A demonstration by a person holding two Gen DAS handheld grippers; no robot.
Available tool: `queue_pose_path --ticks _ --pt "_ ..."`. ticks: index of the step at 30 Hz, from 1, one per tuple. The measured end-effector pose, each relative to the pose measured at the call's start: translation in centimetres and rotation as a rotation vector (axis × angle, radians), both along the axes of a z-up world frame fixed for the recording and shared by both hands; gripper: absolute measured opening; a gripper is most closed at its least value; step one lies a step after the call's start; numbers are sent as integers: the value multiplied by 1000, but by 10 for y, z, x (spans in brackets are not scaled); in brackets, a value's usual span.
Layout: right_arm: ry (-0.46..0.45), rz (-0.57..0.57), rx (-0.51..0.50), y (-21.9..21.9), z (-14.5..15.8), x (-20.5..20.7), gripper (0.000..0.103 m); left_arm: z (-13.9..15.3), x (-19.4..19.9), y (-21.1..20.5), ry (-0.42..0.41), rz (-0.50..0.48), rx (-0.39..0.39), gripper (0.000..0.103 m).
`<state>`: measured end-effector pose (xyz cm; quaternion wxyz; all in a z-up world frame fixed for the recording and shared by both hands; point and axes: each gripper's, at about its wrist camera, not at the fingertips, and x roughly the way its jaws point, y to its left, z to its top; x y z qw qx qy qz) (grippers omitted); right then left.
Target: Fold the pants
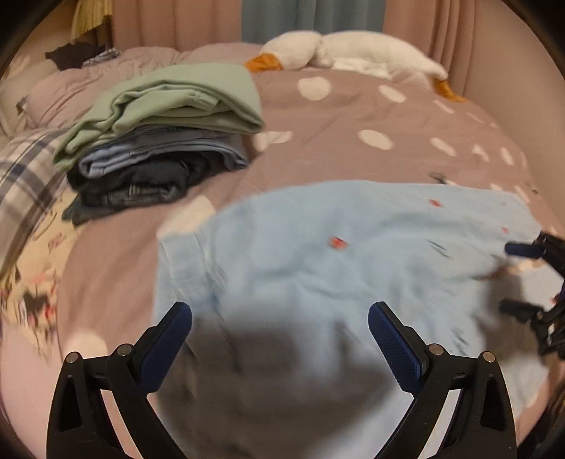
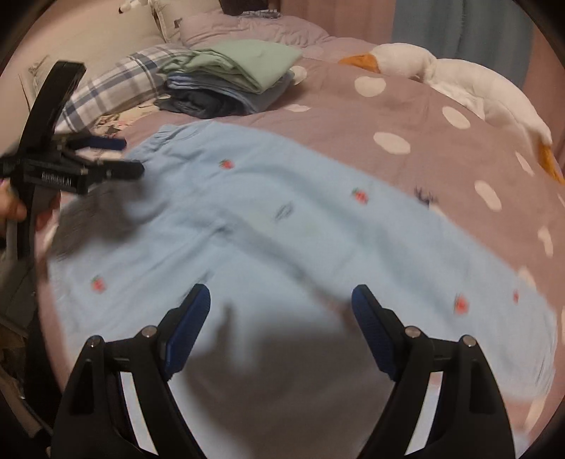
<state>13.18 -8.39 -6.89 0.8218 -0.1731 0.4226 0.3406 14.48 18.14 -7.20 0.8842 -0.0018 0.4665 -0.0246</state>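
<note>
Left wrist view: light blue pants (image 1: 335, 254) lie spread on the bed (image 1: 353, 116) right ahead of and under the left tool (image 1: 279, 319), elastic waistband end off its left finger. Motion blur, so creases are hard to read. Judgement: fold barely begun, or at most one lengthwise fold in; cannot tell if the legs are doubled. Cross folds and stacking look left to do.

Both tools empty, jaws spread wide, hovering above the cloth. Right tool (image 2: 280, 300) sits over the mid-leg stretch; left tool shows at its far left, near the waistband.

Bed: mauve cover with white dots. Ahead-left of both tools, stack of folded clothes (image 1: 166, 141), green on top, then blue, then dark; likely finished items. Plaid pillow (image 2: 116, 84) just beyond the stack. White goose plush (image 1: 339, 53) far ahead by the pink curtains (image 1: 176, 24).
</note>
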Motion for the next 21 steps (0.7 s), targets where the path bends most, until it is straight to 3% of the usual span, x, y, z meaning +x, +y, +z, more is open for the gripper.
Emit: queue_pose_path --ticks 2,7,12,15,17,19,21 --pt "-7 16 -17 5 -2 20 83 -5 20 14 26 1 -22 99" --pt "-1 34 -14 11 -9 80 83 -23 61 58 91 53 -190 99" --pt "23 28 -19 17 -14 127 83 -31 80 78 142 41 -233 99" --pt "62 54 -54 21 -25 147 83 -37 90 84 170 40 -195 99" --pt "121 76 -42 20 -31 156 83 -41 91 88 194 8 -253 99" --pt "150 90 -59 21 -37 164 83 -44 89 88 207 -22 -279 94" --pt "215 104 -86 22 -48 172 83 -44 84 86 208 -51 -257 77"
